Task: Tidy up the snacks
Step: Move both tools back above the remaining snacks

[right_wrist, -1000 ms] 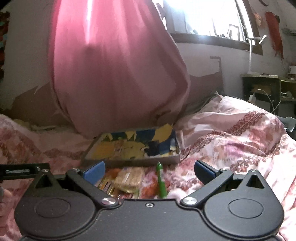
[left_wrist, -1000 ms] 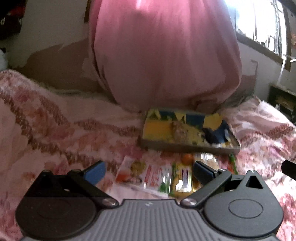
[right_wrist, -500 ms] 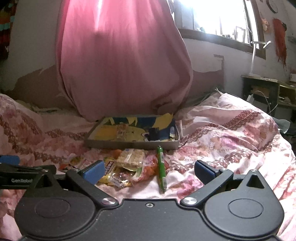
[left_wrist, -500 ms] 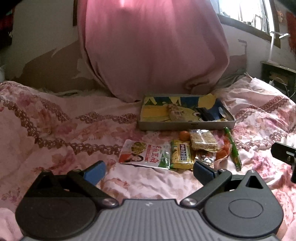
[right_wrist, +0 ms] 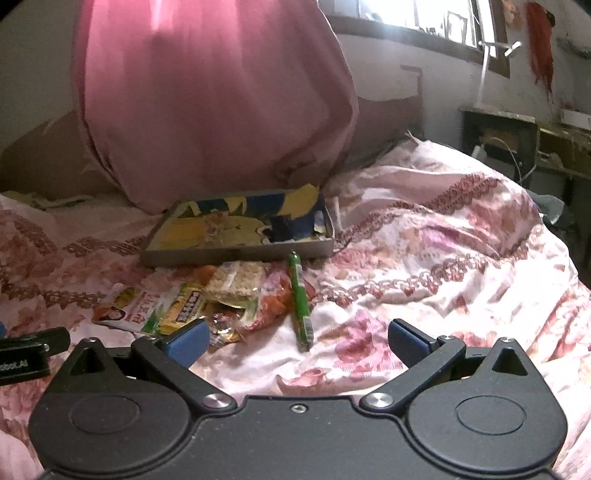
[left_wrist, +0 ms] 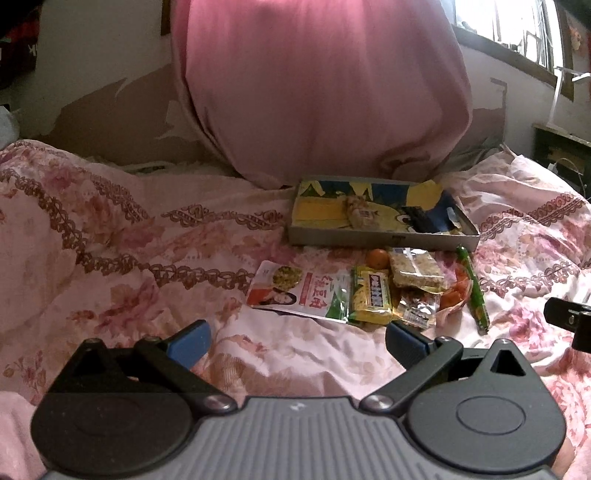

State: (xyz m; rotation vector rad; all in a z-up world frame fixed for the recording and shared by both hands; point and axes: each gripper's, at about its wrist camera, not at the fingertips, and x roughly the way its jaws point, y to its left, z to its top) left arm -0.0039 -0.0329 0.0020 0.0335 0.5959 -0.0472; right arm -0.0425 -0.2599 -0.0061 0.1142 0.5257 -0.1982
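Observation:
A shallow grey tray [left_wrist: 380,242] with a yellow and blue lining lies on the bed and holds a cereal bar [left_wrist: 360,216] and a dark item. In front of it lie loose snacks: a red and white packet [left_wrist: 299,293], a yellow bar [left_wrist: 371,295], a clear-wrapped cereal bar [left_wrist: 415,271], a small orange [left_wrist: 377,257] and a green stick [left_wrist: 474,290]. The tray [right_wrist: 236,256], the green stick [right_wrist: 300,302] and the packet [right_wrist: 129,312] also show in the right wrist view. My left gripper [left_wrist: 295,341] and right gripper [right_wrist: 295,339] are open and empty, hovering short of the snacks.
A pink floral bedspread [left_wrist: 110,258] covers the bed. A big pink bundle of cloth [left_wrist: 321,85] hangs behind the tray. A dark desk [right_wrist: 517,144] stands at the right under a bright window [right_wrist: 424,18]. The right gripper's edge [left_wrist: 569,317] shows at the left wrist view's right side.
Both grippers have pulled back and risen from the snack pile, so more of the bed and all the snacks are in view. Both stay open.

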